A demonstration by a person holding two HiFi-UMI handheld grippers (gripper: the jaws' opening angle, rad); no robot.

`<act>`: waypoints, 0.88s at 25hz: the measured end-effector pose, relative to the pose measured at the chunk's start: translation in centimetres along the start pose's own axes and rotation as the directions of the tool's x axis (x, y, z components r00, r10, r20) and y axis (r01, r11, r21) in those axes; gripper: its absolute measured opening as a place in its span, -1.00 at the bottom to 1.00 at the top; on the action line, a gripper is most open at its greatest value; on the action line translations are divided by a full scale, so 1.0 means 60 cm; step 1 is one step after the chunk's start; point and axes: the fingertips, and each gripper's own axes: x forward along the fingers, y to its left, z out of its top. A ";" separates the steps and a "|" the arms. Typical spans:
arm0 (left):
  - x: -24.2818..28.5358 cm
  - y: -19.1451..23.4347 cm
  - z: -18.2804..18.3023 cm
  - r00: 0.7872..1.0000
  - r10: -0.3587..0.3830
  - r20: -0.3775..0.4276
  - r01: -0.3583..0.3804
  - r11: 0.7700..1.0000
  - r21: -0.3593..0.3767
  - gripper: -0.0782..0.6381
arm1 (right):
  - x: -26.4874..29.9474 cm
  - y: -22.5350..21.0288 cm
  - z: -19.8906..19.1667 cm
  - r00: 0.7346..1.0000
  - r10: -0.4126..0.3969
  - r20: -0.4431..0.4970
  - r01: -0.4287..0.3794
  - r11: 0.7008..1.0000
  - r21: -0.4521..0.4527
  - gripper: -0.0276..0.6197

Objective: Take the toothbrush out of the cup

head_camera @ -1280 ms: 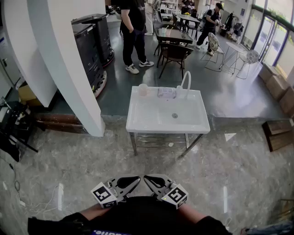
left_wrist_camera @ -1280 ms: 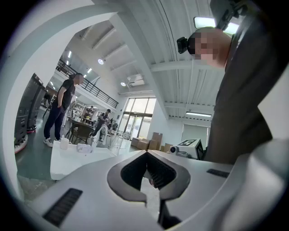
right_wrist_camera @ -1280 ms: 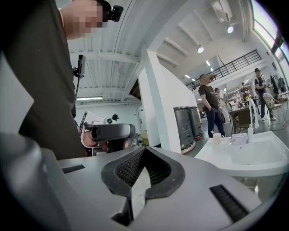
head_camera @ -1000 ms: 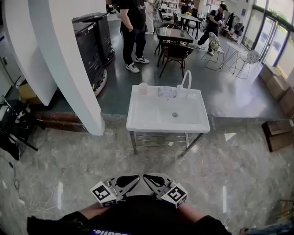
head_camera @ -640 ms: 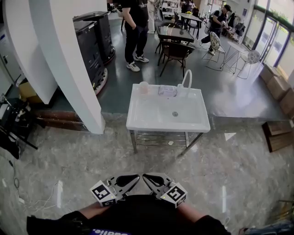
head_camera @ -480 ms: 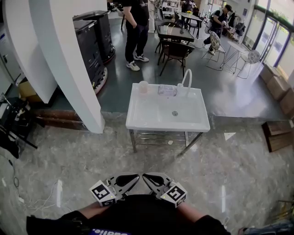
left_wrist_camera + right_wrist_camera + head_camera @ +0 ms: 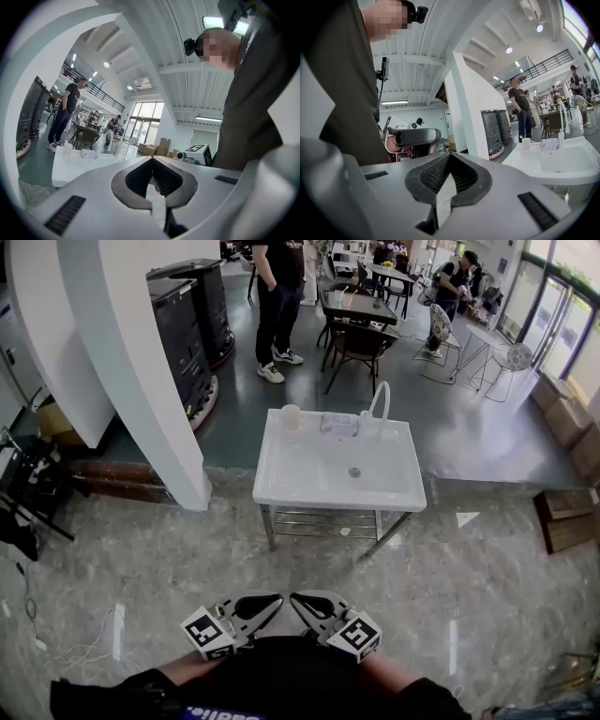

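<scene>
Left claw (image 7: 272,599) and right claw (image 7: 300,599) both closed, empty; cup (image 7: 291,415) well apart on far rim of sink (image 7: 272,495); toothbrush too small to see; probably light, stiff, slick; pinch its handle.

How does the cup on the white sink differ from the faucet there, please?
The cup is short and squat; the faucet is tall, with a curved neck. The cup stands at the back left corner of the sink; the faucet stands toward the back right. Both are pale and stand on the back rim.
</scene>
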 end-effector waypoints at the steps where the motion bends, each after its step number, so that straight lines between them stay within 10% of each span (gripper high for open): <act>1: 0.002 0.003 0.000 1.000 0.005 0.000 -0.005 1.000 0.006 -0.76 | -0.001 -0.004 0.000 1.000 0.002 0.005 -0.002 1.000 -0.005 -0.88; 22: 0.069 0.033 -0.009 0.989 0.141 0.040 -0.140 0.990 -0.020 -0.76 | -0.042 -0.089 -0.016 0.998 0.056 0.004 -0.056 0.998 -0.008 -0.88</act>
